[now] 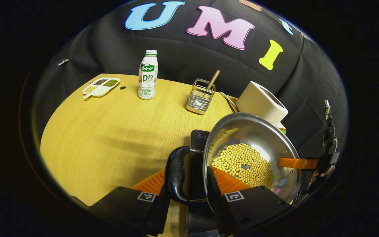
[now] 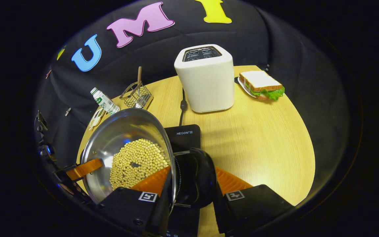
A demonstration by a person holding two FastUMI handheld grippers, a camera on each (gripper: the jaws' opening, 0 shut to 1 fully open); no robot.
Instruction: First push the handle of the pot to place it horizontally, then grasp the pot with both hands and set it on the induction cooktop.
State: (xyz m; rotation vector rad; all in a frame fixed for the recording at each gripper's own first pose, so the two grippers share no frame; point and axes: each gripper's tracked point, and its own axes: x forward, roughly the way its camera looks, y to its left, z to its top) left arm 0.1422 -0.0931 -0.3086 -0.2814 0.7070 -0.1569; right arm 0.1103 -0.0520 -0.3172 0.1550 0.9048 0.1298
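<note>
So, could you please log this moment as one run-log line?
phase: carrying pot | left gripper: shut on pot handle | right gripper: shut on pot handle | pot over induction cooktop | contents: beans

"HEGON" on the induction cooktop (image 2: 184, 136)

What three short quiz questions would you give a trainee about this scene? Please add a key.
1. True or false: the pot is empty.
2. Choose one: in the right gripper view, what stands on the table beyond the induction cooktop? A) a toaster B) a kettle C) a blender
3. Fill the gap: the left gripper grips the pot at its black ____.

Key
1. False: it holds yellow beans.
2. A.
3. handle.
</note>
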